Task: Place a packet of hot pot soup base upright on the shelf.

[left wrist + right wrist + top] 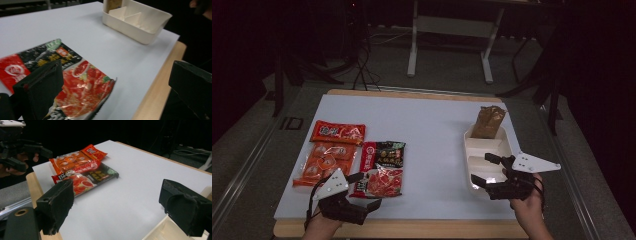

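The left gripper (364,192) is held at the near left edge of the table (432,125), its jaws spread wide with nothing gripped; one jaw lies over the near corner of the black-and-red sauce packet (382,167), whose lower end is cut off in the left gripper view. The right gripper (486,172) is likewise wide open and empty, poised at the near end of the white divided tray (507,145). Three flat packets are counted at the left: the black-and-red one, an orange one (323,162) and a small red one (337,132). A brown pouch (487,121) stands in the tray's far compartment, clearly seen from the high view but cropped in the left gripper view.
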A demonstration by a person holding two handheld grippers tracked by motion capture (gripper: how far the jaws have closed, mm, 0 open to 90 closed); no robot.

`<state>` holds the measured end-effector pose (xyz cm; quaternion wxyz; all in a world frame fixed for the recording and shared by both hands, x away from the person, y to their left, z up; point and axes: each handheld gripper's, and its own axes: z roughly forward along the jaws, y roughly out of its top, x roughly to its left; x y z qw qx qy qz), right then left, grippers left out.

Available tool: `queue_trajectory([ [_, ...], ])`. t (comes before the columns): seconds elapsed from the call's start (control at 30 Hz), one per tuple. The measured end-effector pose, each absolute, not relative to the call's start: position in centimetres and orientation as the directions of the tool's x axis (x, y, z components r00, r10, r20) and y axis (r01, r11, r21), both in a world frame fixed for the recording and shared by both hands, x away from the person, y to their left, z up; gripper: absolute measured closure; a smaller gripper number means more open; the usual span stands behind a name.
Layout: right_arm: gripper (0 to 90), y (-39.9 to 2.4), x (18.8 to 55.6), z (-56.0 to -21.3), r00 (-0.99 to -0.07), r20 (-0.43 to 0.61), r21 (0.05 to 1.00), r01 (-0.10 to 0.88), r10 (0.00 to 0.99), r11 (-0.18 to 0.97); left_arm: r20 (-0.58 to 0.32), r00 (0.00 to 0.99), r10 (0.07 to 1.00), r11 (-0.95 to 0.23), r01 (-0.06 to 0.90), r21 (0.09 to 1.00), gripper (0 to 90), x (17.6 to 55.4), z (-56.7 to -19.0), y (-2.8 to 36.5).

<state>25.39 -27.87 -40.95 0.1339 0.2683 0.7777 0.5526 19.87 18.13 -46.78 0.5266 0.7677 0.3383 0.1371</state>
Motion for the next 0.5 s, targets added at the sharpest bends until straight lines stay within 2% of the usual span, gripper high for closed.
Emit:
queue_trajectory([
  [0.1,12.3,-27.9,25.1,-40.9,-0.827,0.087,0.933,0.264,0.555,0.246,-0.17,0.716,0.677,-0.186,0.391,0.901,0.1,20.6,-46.6,18.8],
  [0.2,12.3,-28.1,24.7,-40.9,-0.832,0.094,0.936,0.261,0.546,0.236,-0.146,0.683,0.716,-0.199,0.401,0.894,2.6,21.5,-46.3,19.4],
  [0.3,12.5,-28.3,24.5,-40.9,-0.835,0.095,0.942,0.251,0.542,0.221,-0.115,0.635,0.764,-0.216,0.419,0.882,16.7,22.6,-46.0,20.1],
  [0.4,12.6,-28.4,24.3,-40.9,-0.835,0.1,0.946,0.249,0.54,0.209,-0.098,0.589,0.803,-0.227,0.452,0.862,39.5,23.8,-46.0,20.8],
  [0.47,12.7,-28.5,24.2,-40.8,-0.839,0.103,0.948,0.246,0.535,0.204,-0.071,0.532,0.844,-0.235,0.485,0.842,50.3,24.6,-46.2,21.0],
  [0.5,12.7,-28.5,24.2,-40.8,-0.839,0.101,0.948,0.244,0.534,0.203,-0.06,0.517,0.854,-0.244,0.5,0.831,52.4,25.0,-46.5,21.0],
])
